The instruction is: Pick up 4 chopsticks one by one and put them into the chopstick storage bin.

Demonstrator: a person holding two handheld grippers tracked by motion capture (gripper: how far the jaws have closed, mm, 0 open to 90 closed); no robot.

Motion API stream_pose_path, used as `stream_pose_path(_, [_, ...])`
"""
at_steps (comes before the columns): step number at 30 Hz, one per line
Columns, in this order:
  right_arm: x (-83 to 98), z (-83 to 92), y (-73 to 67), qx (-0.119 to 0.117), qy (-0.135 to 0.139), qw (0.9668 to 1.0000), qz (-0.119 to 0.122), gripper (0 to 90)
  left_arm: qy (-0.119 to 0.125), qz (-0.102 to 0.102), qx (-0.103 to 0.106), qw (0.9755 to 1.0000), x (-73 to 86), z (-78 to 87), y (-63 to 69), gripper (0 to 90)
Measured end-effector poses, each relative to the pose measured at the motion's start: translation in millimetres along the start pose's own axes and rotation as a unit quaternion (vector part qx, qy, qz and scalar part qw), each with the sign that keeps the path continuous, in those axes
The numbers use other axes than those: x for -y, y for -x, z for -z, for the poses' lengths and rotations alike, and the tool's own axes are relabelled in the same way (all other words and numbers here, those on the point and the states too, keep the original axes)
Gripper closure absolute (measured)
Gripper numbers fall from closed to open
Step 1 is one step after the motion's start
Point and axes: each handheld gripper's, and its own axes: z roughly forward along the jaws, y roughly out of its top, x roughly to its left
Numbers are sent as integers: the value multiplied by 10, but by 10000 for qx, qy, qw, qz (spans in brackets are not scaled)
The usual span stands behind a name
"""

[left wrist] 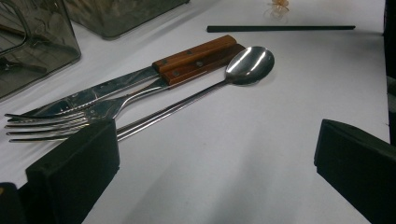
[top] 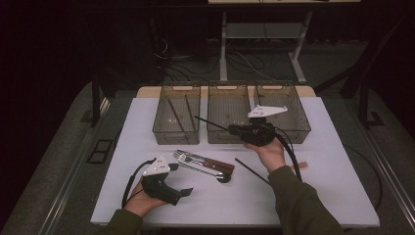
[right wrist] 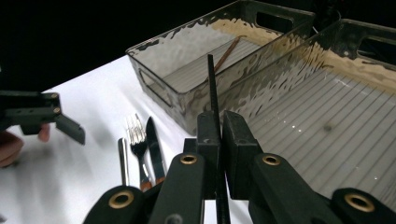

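Observation:
My right gripper (top: 234, 130) (right wrist: 220, 128) is shut on a black chopstick (top: 210, 122) (right wrist: 212, 79), held over the front rim of the middle bin (top: 227, 139) with its tip pointing toward the left bin (top: 176, 134). The left bin (right wrist: 187, 88) holds a couple of chopsticks (top: 176, 115). My left gripper (top: 180, 180) (left wrist: 215, 177) rests open on the table at the near left, with nothing between its jaws. Just beyond it lie a fork (left wrist: 56, 122), a wooden-handled knife (left wrist: 116, 86) and a spoon (left wrist: 250, 65). A second black chopstick (top: 252, 171) (left wrist: 280, 28) lies on the table under my right forearm.
Three clear bins stand in a row along the white table's (top: 333, 186) far edge, the right bin (top: 293, 132) beside my right hand. A small tan piece (top: 301, 166) lies at the right. Cables trail from both grippers.

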Motion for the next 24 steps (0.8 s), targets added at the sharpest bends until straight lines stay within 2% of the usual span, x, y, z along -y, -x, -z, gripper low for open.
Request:
stream_pose_path(9, [-164, -236, 9, 122, -30, 9999, -104, 857, -16, 16, -4, 10000, -5, 6, -2, 0])
stream_pose_path(16, [-318, -443, 0, 314, -107, 9993, -143, 857, -5, 30, 4, 10000, -6, 5, -3, 0])
stream_pose_path(24, [-500, -727, -32, 452, -186, 9987, -144, 857, 25, 39, -18, 10000, -9, 7, -7, 0])
